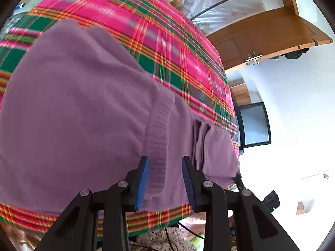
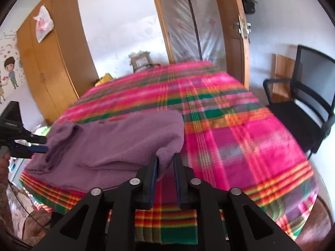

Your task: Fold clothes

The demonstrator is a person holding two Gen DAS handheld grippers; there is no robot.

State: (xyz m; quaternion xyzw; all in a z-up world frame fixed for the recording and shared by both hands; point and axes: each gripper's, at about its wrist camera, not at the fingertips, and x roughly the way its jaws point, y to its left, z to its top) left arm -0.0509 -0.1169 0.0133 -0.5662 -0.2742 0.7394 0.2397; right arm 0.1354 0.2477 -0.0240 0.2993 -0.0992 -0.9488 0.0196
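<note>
A purple knit sweater [image 1: 83, 104] lies on a table under a pink, green and orange plaid cloth [image 1: 159, 37]. My left gripper [image 1: 165, 167] is open at the sweater's near edge, and a ribbed band [image 1: 159, 138] runs between its blue pads. In the right wrist view the sweater [image 2: 117, 142] sits on the near left of the plaid cloth [image 2: 240, 125]. My right gripper [image 2: 165, 161] is shut on a raised corner of the sweater, pinched between its tips. The left gripper [image 2: 39, 144] shows at the sweater's far left edge, where the fabric is bunched.
A black mesh chair [image 2: 303, 96] stands to the right of the table. A wooden wardrobe [image 2: 54, 58] and a wooden door [image 2: 236, 31] are behind it. Clutter and a cable lie on the floor at the lower left [image 2: 21, 198]. The plaid cloth is bare to the right of the sweater.
</note>
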